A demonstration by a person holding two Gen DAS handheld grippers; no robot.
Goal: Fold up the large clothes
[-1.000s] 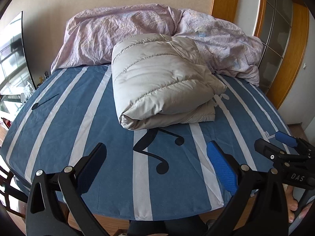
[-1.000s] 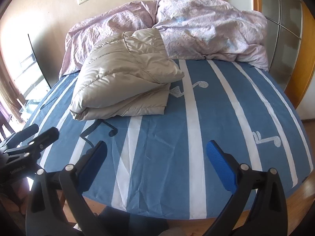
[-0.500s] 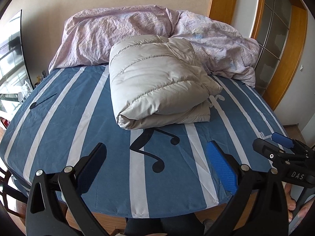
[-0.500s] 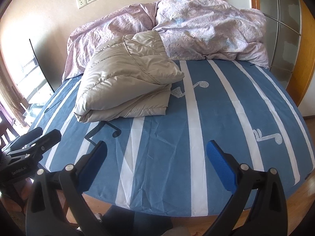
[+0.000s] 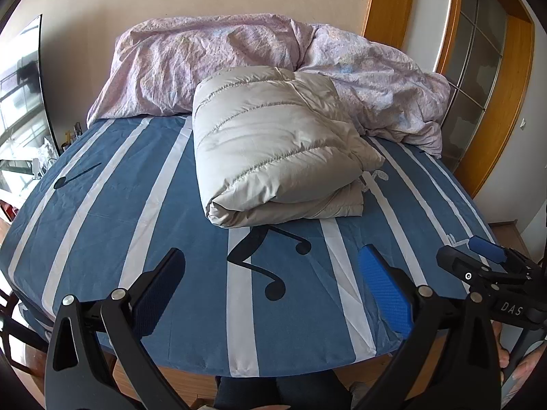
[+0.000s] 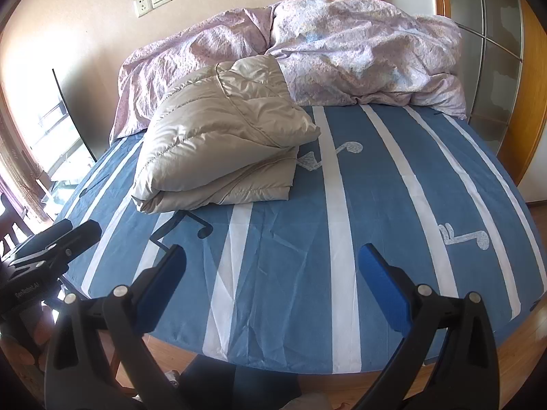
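A beige quilted down jacket point(image 5: 273, 150) lies folded in a thick bundle on the blue striped bed sheet point(image 5: 102, 205); it also shows in the right wrist view point(image 6: 218, 147). My left gripper point(image 5: 273, 287) is open and empty, held over the bed's near edge, well short of the jacket. My right gripper point(image 6: 273, 287) is open and empty, also back at the near edge. The right gripper shows at the right of the left wrist view point(image 5: 478, 263), and the left gripper at the left of the right wrist view point(image 6: 51, 242).
A crumpled lilac duvet point(image 5: 239, 58) is heaped along the head of the bed against the wall point(image 6: 359, 51). A wooden-framed glass door point(image 5: 478, 68) stands to the right. A window and a dark panel point(image 5: 37, 78) are to the left.
Both grippers have drawn back and risen a little from the bed, so more of the near edge and floor shows. The jacket has not moved. Both stay open.
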